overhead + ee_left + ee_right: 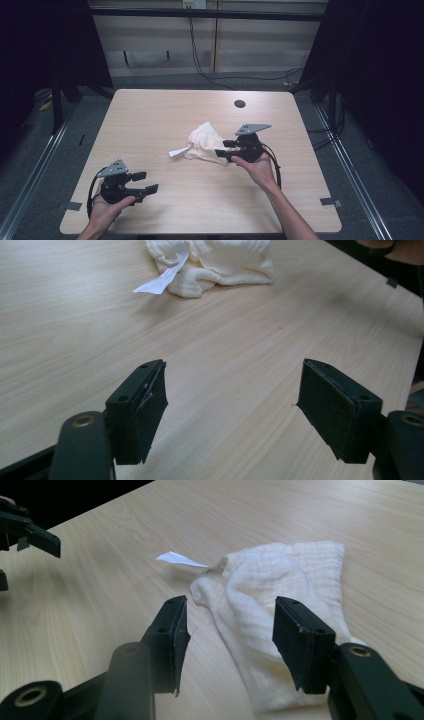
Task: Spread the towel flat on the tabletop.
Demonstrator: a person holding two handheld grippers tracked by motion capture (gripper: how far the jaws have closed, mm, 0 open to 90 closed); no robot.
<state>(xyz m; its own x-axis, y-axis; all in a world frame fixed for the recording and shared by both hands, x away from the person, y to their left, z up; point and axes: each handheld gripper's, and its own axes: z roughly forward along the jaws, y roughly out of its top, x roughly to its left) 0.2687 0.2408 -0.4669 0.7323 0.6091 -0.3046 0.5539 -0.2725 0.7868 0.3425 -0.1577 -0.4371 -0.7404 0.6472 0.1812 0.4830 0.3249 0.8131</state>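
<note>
High view, pale wood table (pixel 165 107), grey floor (pixel 360 165), dark curtains (pixel 385 60)

Light wooden table (pixel 165 107) in front of me, pale grain, rounded corners; a dark round hole (pixel 240 104) near its far edge; grey tape tabs (pixel 331 202) at my near corners. Grey floor (pixel 165 80) beyond; a black cable (pixel 200 65) trails across it from the wall. Metal rails (pixel 350 165) run along both sides; black curtains (pixel 380 60) hang left and right.
</note>
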